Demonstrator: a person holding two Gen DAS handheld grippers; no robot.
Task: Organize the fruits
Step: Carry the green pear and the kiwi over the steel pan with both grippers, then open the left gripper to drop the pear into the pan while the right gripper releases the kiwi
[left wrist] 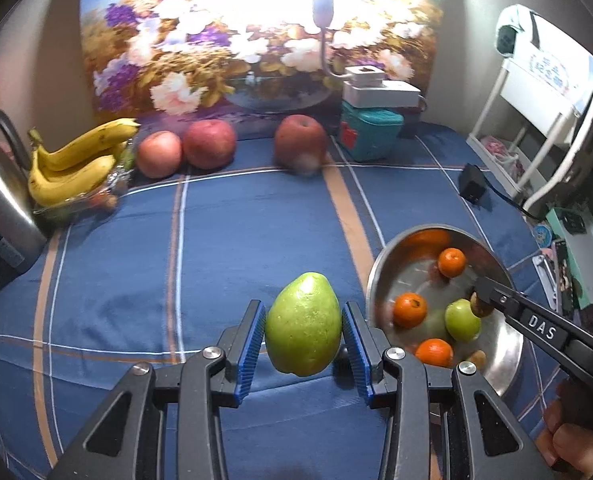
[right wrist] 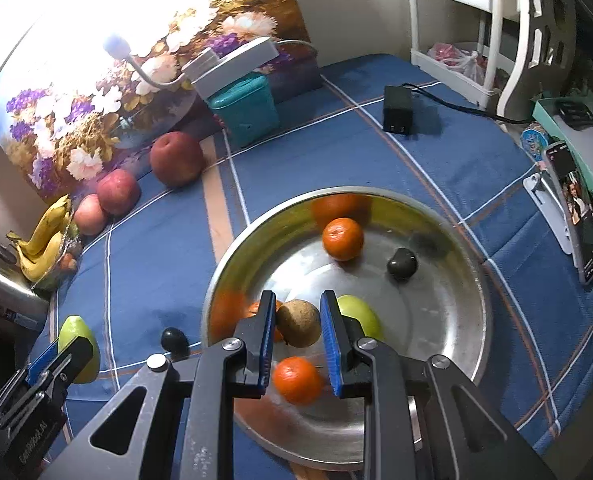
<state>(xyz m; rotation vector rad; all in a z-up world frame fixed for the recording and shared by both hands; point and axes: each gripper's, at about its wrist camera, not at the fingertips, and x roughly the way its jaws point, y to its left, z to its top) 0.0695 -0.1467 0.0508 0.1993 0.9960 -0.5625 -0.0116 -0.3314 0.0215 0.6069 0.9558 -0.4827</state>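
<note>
My left gripper (left wrist: 303, 330) is shut on a large green pear (left wrist: 302, 324) and holds it above the blue cloth, left of the steel bowl (left wrist: 512, 344); the pear also shows in the right wrist view (right wrist: 69, 330). My right gripper (right wrist: 298, 322) is shut on a small brown fruit (right wrist: 298, 322) over the steel bowl (right wrist: 472, 320). The bowl holds three oranges (right wrist: 342, 239), a green apple (right wrist: 360, 316) and a dark fruit (right wrist: 402, 264). Three red apples (left wrist: 208, 143) and bananas (left wrist: 72, 164) lie at the back.
A steel kettle (left wrist: 0, 196) stands at the far left. A teal box (left wrist: 370, 130) with a white lamp base stands at the back. A black adapter (right wrist: 397, 110) with its cable lies on the cloth. A phone on a stand (right wrist: 582, 216) is at the right edge. A small dark fruit (right wrist: 174, 340) lies left of the bowl.
</note>
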